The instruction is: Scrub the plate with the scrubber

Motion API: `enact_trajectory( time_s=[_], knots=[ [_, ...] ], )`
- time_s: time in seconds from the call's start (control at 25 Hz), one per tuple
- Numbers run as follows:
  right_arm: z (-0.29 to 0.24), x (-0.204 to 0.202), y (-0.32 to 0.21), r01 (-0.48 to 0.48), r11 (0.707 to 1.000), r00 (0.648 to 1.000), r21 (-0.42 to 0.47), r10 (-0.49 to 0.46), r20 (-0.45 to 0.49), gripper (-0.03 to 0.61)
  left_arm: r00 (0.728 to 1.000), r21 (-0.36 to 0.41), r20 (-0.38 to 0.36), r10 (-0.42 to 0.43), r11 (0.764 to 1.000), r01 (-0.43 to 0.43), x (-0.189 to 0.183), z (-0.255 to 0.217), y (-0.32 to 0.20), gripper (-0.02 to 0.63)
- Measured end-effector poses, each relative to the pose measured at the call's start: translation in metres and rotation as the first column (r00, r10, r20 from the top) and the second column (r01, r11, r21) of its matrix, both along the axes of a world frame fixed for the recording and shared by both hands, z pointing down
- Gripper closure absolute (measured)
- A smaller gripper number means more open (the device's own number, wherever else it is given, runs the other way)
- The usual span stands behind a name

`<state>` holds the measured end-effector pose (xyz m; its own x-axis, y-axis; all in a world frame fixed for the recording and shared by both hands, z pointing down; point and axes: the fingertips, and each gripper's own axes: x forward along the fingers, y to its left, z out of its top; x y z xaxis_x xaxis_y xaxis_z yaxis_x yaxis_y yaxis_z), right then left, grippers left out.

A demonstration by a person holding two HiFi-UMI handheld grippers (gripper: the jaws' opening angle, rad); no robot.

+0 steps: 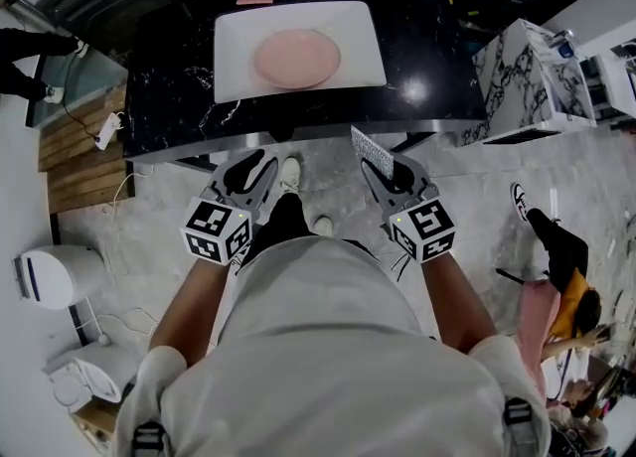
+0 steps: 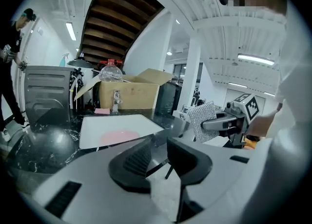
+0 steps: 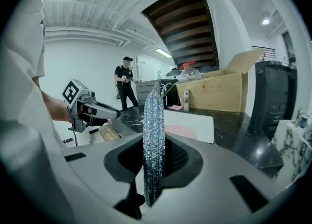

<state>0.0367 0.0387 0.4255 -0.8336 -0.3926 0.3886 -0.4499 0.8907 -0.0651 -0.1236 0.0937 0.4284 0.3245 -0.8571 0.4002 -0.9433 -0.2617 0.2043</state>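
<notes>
Scrubbing hasn't begun: my right fingers are clamped on the scrubber, my left fingers stand partly open and empty, and both hang short of the worktop, where the plate waits untouched on its white tray.

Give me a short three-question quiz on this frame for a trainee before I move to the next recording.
1. True or false: the pink plate lies clear of both grippers.
2. Which gripper holds the scrubber? A) left B) right C) neither
3. Fill in: the jaws of the left gripper stand ____, with nothing between them.
Key: 1 true; 2 B, the right gripper; 3 apart.
</notes>
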Motion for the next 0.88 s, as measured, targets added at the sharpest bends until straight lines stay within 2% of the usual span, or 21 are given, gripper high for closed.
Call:
enact_trajectory(
  time_s=[0.4, 0.88],
  knots=[
    [0.0, 0.017, 0.02, 0.001, 1.0, 1.0, -0.006, -0.001, 0.017, 0.502, 0.999, -0.002, 0.04, 0.009, 1.0, -0.009, 0.021, 0.0, 0.013, 0.551],
    [-0.004, 0.017, 0.023, 0.019, 1.0, 1.0, 0.015, -0.019, 0.02, 0.503, 0.998, 0.013, 0.058, 0.002, 1.0, -0.003, 0.023, -0.004, 0.016, 0.549]
  ],
)
